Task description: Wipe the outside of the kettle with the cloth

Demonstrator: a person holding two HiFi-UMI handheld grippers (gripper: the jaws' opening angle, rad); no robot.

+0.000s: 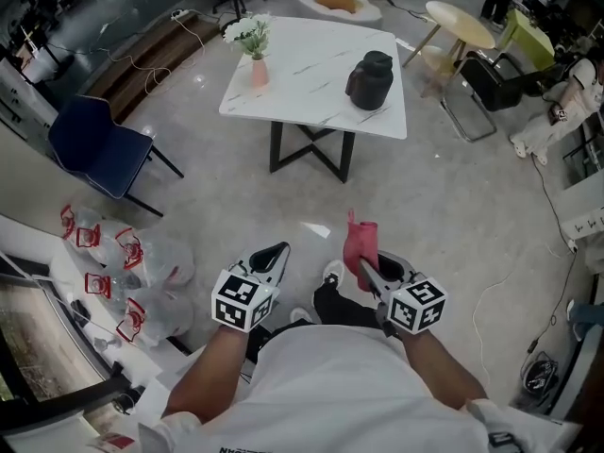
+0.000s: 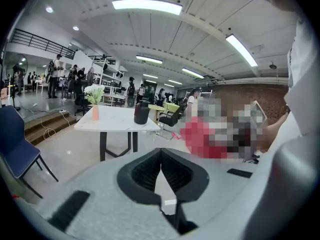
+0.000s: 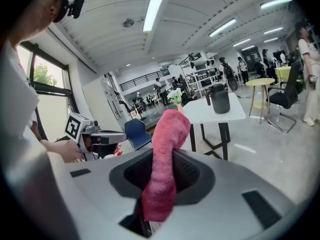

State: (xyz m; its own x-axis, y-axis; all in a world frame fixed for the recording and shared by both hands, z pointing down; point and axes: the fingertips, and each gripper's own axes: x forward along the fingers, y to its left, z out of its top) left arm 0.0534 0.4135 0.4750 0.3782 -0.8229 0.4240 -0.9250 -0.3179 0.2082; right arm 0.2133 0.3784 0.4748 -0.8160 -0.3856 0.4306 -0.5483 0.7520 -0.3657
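We stand on the open floor (image 1: 453, 206), well apart from the white table (image 1: 311, 59), so we judge the task barely begun: nothing can be wiped from here. The dark kettle (image 1: 370, 80) sits upright near the table's right edge, and a pink vase of flowers (image 1: 257, 62) stands toward the opposite side.

What is ready is the tool. Our right gripper (image 1: 368, 270) is clamped on the pink cloth (image 1: 361, 243), which stands up out of its jaws in a folded roll. Our left gripper (image 1: 281, 249) has its jaws pressed together with nothing between them.

By our reckoning, everything is left to do: reaching the table, bringing the cloth to the kettle, and rubbing round its sides.

Some things are hard to read. The kettle's handle and spout are too small to make out, and its far side is hidden. The cloth's lower end disappears down between the right jaws.
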